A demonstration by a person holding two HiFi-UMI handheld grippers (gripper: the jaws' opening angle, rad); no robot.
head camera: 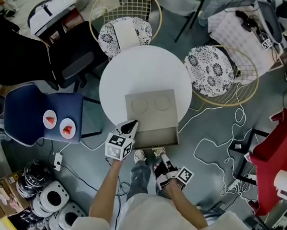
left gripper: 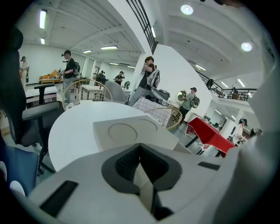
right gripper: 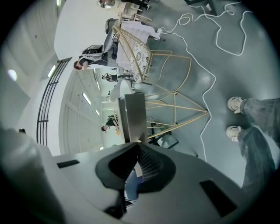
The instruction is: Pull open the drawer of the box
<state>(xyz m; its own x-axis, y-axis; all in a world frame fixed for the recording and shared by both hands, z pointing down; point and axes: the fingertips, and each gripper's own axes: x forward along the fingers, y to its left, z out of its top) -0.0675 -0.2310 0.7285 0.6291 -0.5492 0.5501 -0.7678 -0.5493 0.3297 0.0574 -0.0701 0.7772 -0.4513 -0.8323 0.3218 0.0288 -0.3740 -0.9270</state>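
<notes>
The round white bench (head camera: pixel 115 79) carries a flat beige cardboard box (head camera: pixel 151 106), its drawer (head camera: pixel 156 137) apparently pulled out already. The left hand-held gripper (head camera: pixel 130 125) and the right hand-held gripper (head camera: pixel 159 162) are both closed on nothing, so the next move is probably only to back away.

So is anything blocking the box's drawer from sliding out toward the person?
Nothing visible does. The flat grey box sits at the round white table's near edge, with only air before its drawer front. The left tool is at the box's near-left corner, off to the side; the right tool hangs lower, shut and empty.
</notes>
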